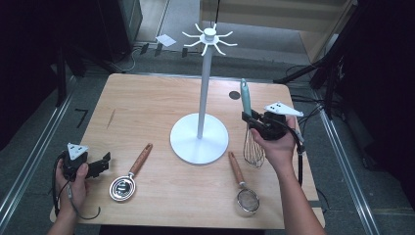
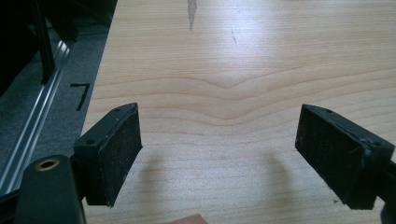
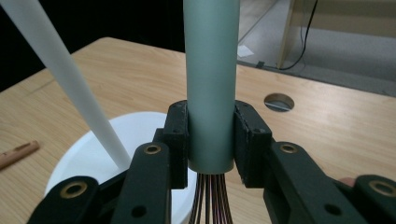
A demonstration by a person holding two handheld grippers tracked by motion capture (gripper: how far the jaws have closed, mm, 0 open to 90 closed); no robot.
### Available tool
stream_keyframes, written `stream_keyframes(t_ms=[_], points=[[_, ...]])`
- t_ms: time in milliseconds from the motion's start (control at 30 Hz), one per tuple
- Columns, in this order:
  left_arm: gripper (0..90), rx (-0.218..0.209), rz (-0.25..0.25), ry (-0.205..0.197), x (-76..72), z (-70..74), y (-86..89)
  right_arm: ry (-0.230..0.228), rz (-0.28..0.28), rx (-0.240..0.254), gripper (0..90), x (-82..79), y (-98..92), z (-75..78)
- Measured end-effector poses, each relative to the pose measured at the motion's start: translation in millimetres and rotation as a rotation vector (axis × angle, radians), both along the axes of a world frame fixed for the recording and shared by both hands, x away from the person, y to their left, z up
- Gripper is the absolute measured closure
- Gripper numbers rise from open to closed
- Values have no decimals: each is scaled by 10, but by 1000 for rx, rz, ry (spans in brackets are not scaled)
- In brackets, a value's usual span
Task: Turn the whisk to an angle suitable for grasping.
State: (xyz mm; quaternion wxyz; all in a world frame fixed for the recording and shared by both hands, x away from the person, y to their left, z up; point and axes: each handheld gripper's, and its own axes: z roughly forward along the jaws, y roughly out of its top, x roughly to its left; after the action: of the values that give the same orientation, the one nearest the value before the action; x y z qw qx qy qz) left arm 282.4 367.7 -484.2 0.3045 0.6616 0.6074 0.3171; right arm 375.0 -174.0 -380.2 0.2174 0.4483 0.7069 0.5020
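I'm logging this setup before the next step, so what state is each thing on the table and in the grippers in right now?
Whisk: held upright by its green handle, wires down.
Right gripper: shut on the whisk handle.
Left gripper: open, nothing between the jaws, over bare table.
Hanging stand: upright, hooks empty.
Scoop: lying flat on the table, untouched.
Strainer: lying flat on the table, untouched.
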Motion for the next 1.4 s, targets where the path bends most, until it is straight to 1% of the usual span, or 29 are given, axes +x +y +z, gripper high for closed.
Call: stream_keyframes(t_ms=[33,67,133,167,233,267,367,433,500,733,767,1133,1400], points=[[152,0,1,-1,0,0,-1,-17,6,8,706,-26,19,43],[152,0,1,-1,0,0,-1,-17,6,8,706,-26,19,43],[152,1,0,-1,0,0,0,-39,14,8,706,-60,46,102],[152,1,0,-1,0,0,0,-44,18,12,706,-76,61,128],[152,1,0,-1,0,0,0,-70,29,23,706,-122,97,200],[152,1,0,0,0,0,0,-70,29,23,706,-122,97,200],[152,1,0,-1,0,0,0,-97,43,37,706,-181,152,283],[152,1,0,-3,0,-1,0,-105,47,37,706,-196,165,302],[152,1,-1,-1,-1,1,0,-124,57,42,706,-237,205,355],[152,1,0,-1,-1,0,0,-146,78,55,706,-300,267,446],[152,0,1,-3,0,-1,-1,-150,85,66,706,-316,281,470],[151,2,-1,-7,-6,1,-3,-189,106,72,706,-399,347,592],[152,2,1,-7,-5,0,-3,-214,115,89,706,-456,372,676]])
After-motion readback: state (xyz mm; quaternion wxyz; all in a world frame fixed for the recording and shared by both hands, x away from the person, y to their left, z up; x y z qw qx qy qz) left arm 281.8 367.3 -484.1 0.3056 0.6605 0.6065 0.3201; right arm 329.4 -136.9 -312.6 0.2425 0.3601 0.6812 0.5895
